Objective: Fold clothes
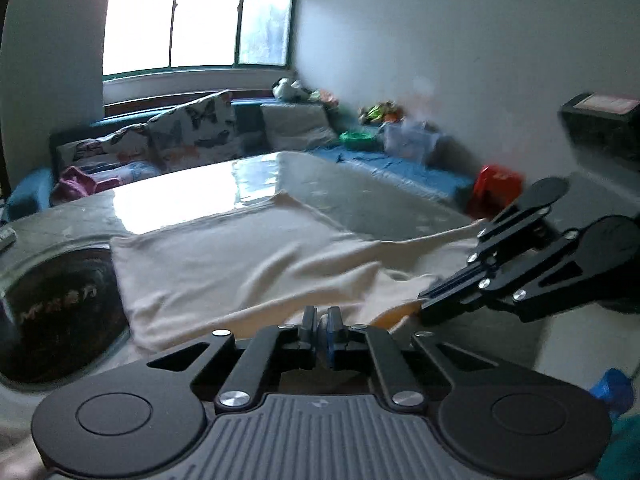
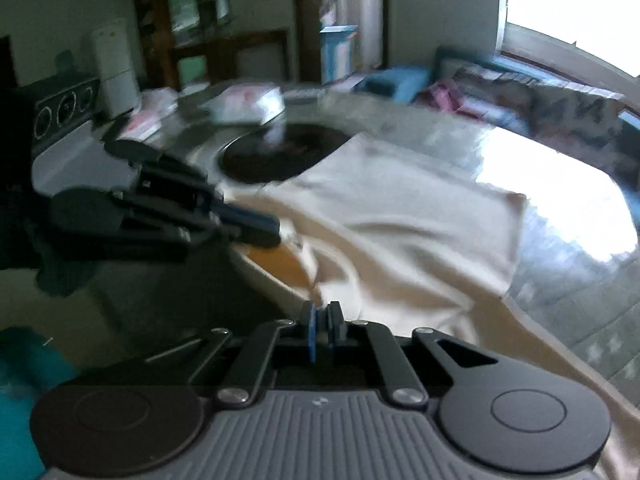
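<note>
Both views are blurred. Nearest, the left tongs (image 1: 322,322) are clenched on the near edge of the cream garment (image 1: 240,256); how much cloth sits between the pads is hard to make out. The right tongs (image 2: 325,317) are likewise clenched on that hem. The garment lies spread across the glossy worktop (image 1: 180,196), partly covering a dark round inset (image 2: 276,152). Only the right view shows white packets (image 2: 244,104) beyond; only the left shows the sofa (image 1: 192,132) and window (image 1: 196,16).
</note>
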`<move>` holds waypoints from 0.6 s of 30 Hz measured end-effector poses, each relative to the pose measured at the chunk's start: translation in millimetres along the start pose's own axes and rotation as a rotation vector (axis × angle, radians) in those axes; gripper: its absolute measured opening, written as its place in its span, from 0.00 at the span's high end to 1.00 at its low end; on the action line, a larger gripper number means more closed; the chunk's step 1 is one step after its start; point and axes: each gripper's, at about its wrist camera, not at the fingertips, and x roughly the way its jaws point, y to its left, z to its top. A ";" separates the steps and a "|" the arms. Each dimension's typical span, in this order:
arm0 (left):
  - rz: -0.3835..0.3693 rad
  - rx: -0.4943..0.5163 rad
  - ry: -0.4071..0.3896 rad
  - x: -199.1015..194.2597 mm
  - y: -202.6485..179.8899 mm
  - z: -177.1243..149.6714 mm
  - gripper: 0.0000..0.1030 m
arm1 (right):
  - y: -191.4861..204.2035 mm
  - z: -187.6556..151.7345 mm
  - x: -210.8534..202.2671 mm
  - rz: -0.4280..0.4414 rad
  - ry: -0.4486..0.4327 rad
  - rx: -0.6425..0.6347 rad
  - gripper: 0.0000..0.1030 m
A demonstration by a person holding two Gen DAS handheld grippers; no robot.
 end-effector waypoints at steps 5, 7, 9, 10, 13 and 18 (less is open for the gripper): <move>-0.074 0.000 0.066 -8.4 -0.3 -18.9 0.95 | 0.8 -6.8 -12.0 0.037 0.032 -0.006 0.91; -0.108 0.012 0.071 -11.5 -1.3 -20.3 0.95 | -4.7 0.1 -17.8 0.045 -0.007 0.024 0.91; -0.131 0.045 0.070 -16.7 -5.9 -21.4 0.95 | -7.6 8.2 -17.3 -0.001 -0.040 0.017 0.90; -0.139 0.059 0.068 -19.0 -7.5 -21.3 0.95 | -9.1 11.1 -13.7 -0.023 -0.051 0.008 0.89; -0.125 0.064 0.039 -21.6 -4.1 -12.7 0.95 | -16.3 18.6 10.4 -0.041 -0.046 0.015 0.86; -0.009 -0.010 0.003 1.1 17.6 17.3 0.94 | -23.3 16.7 51.4 -0.003 0.036 0.033 0.84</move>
